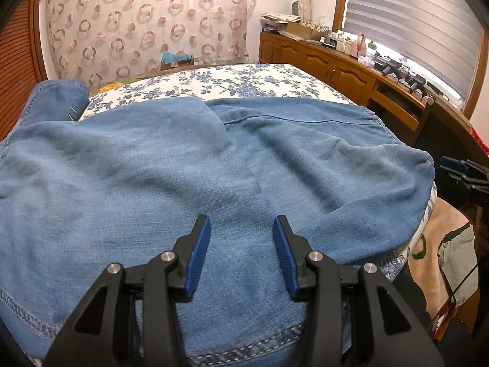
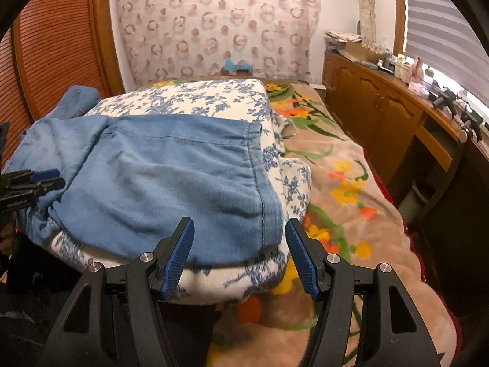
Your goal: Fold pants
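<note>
Blue denim pants (image 1: pixel 171 177) lie spread across a white quilt with blue flowers (image 1: pixel 232 81). A stitched hem runs along their near edge. My left gripper (image 1: pixel 241 224) hovers over the denim near that hem, jaws open with nothing between the blue pads. In the right wrist view the pants (image 2: pixel 171 171) end at a stitched edge on the right. My right gripper (image 2: pixel 238 229) stands open just in front of the pants' near right corner, apart from the cloth. The right gripper (image 1: pixel 464 172) shows at the left view's right edge, the left gripper (image 2: pixel 33 180) at the right view's left edge.
The floral quilt (image 2: pixel 214 98) sits on a tan blanket with orange and yellow flowers (image 2: pixel 351 189). A wooden cabinet (image 2: pixel 382 107) with clutter on top runs along the right under a window blind. A slatted wooden door (image 2: pixel 55 49) stands on the left. A patterned curtain covers the back wall.
</note>
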